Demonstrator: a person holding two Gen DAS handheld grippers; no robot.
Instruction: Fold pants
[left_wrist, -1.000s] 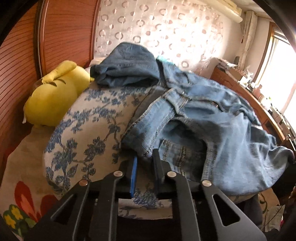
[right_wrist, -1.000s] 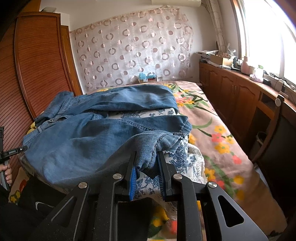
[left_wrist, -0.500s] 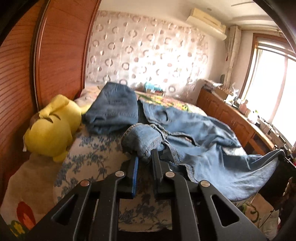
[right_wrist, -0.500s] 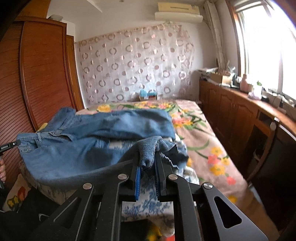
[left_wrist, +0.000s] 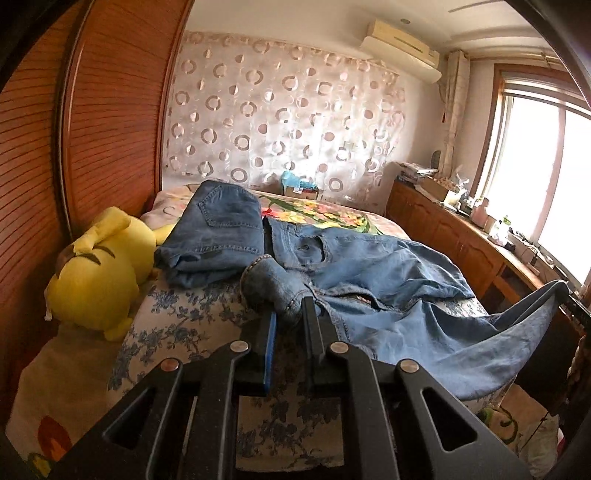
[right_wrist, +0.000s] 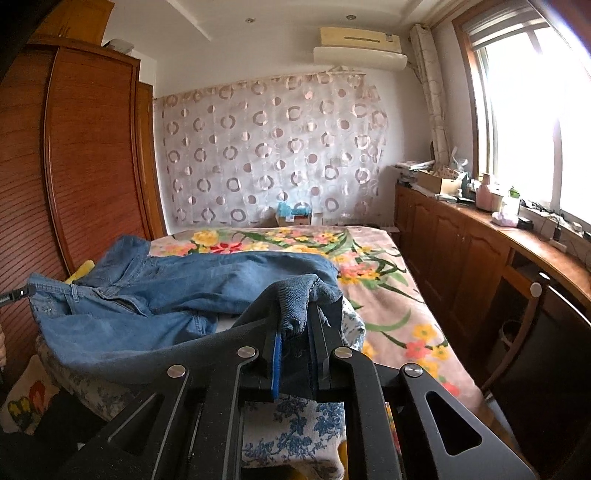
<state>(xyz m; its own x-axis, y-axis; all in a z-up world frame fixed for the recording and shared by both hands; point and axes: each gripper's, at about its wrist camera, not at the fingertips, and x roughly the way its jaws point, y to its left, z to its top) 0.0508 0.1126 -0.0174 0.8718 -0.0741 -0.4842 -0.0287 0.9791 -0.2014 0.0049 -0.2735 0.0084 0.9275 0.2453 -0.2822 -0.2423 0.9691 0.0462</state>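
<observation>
Both ends of the pants (left_wrist: 388, 266) are being held: the left hand-held gripper (left_wrist: 286, 317) is clamping a bunch of denim at the waistband, while the right hand-held gripper (right_wrist: 295, 325) is pinching the hem of a leg, its jaws having just been closing on that cloth. Between them the jeans are sagging across the bed (right_wrist: 388, 295), long axis running gripper to gripper, beside a second folded pair (left_wrist: 218, 236) and a yellow plush toy (left_wrist: 96, 277)
</observation>
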